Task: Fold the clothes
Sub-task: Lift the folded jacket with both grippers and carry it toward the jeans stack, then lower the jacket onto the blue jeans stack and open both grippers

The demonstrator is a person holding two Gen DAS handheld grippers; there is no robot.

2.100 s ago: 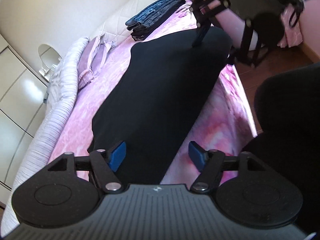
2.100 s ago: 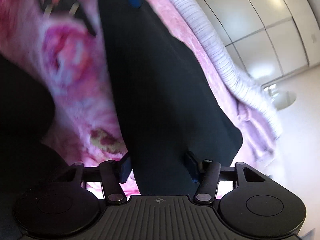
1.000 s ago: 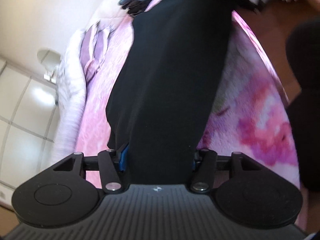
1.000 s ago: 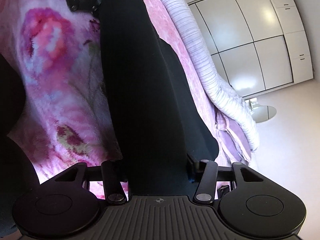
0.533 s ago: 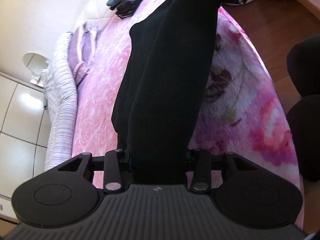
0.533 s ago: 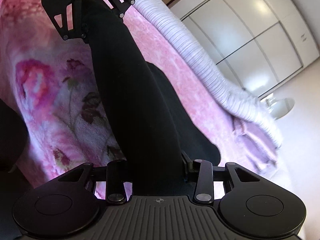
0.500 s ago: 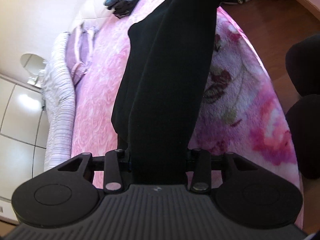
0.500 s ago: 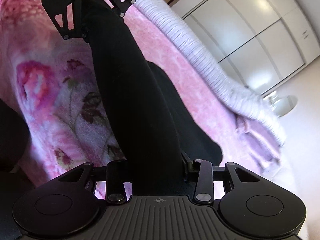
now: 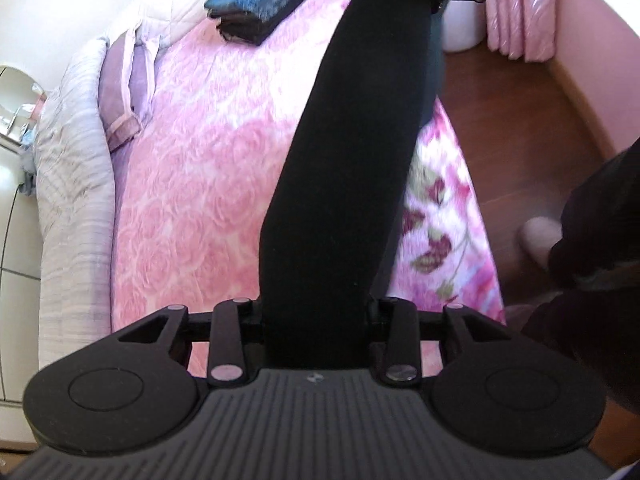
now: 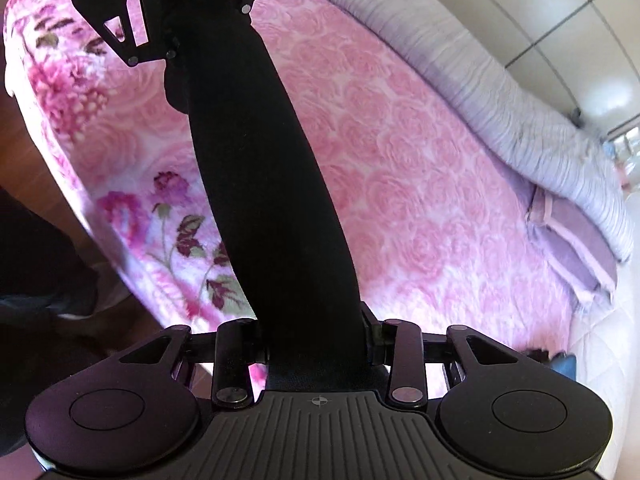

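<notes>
The left gripper and the right gripper face each other across the black garment, each with its 2 fingers clamped on an opposite end of the cloth, which stretches taut in a band from 1 to the other.

The black garment is a plain, matte, dark piece of cloth with no visible print or seams; it is gathered into a long narrow band, stretched out and lifted clear above the pink bed rather than lying flat on it; one end is pinched at the near edge of the left wrist view, the other end at the near edge of the right wrist view; the band curves gently along its length and hangs over the bed's floral edge; its folded layers cannot be told apart
</notes>
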